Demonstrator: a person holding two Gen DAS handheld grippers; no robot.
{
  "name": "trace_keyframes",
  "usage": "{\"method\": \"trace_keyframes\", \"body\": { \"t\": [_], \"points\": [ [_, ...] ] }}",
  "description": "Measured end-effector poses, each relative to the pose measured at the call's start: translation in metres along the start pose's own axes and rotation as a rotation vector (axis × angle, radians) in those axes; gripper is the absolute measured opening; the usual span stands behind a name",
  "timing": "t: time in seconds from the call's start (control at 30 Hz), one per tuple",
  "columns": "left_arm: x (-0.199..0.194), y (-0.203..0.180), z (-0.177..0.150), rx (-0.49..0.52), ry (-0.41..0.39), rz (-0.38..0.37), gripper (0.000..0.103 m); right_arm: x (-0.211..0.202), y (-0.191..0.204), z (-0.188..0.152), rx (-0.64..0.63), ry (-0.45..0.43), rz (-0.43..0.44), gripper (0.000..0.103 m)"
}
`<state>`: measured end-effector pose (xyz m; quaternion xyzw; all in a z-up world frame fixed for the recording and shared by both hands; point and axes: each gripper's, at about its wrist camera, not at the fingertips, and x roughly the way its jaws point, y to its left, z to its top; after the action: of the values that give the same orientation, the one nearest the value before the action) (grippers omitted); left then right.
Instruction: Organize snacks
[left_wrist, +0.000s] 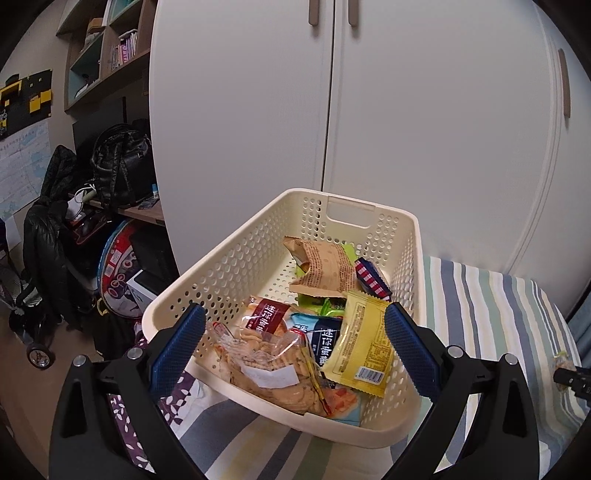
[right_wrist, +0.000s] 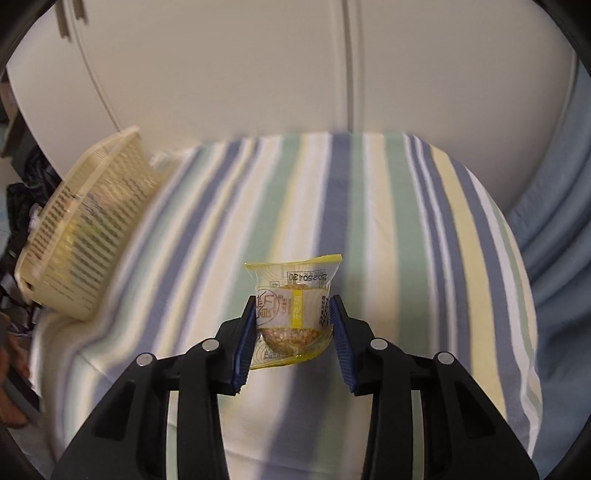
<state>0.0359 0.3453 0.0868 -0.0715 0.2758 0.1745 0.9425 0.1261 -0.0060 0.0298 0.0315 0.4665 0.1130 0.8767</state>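
A cream perforated basket (left_wrist: 251, 258) sits on the striped bed and holds several snack packets. Among them are a clear bag of crackers (left_wrist: 269, 369), a yellow packet (left_wrist: 364, 347) and a brown printed packet (left_wrist: 325, 269). My left gripper (left_wrist: 295, 321) hangs open over the basket's near end, its blue pads either side of the crackers without touching them. In the right wrist view my right gripper (right_wrist: 293, 306) is shut on a clear yellow-edged grain-cake packet (right_wrist: 295, 280), held above the bed. The basket (right_wrist: 85, 229) appears blurred at the left.
The striped bedsheet (right_wrist: 369, 206) spreads right of the basket. White wardrobe doors (left_wrist: 406, 110) stand close behind. Left of the bed are a black backpack (left_wrist: 122, 162), dark jackets (left_wrist: 44, 236) and shelves. A light blue quilt (right_wrist: 554, 221) lies at the far right.
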Motion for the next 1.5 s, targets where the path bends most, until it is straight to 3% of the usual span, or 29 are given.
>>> {"method": "trace_keyframes", "body": {
  "t": [0.17,0.37,0.7,0.87,0.9,1.23,1.5],
  "points": [
    [0.001,0.008,0.003,0.03,-0.004,0.026,0.099,-0.017,0.061,0.029,-0.037,-0.077,0.123,0.039],
    [0.0,0.027,0.008,-0.012,-0.02,0.033,0.099,-0.021,0.14,0.056,-0.089,-0.12,0.264,0.039],
    [0.001,0.037,0.004,-0.048,-0.024,0.005,0.099,0.019,0.234,0.081,-0.178,-0.09,0.307,0.039],
    [-0.004,0.042,0.005,-0.049,-0.047,0.018,0.099,0.043,0.253,0.087,-0.184,-0.061,0.297,0.04],
    [-0.006,0.043,0.006,-0.05,-0.054,0.026,0.1,0.046,0.253,0.087,-0.181,-0.057,0.301,0.045],
    [-0.007,0.051,0.007,-0.09,-0.052,0.017,0.1,0.053,0.255,0.083,-0.121,-0.03,0.421,0.047],
    [-0.004,0.049,0.006,-0.079,-0.04,0.023,0.1,0.043,0.253,0.075,-0.143,-0.071,0.36,0.048]
  ]
}}
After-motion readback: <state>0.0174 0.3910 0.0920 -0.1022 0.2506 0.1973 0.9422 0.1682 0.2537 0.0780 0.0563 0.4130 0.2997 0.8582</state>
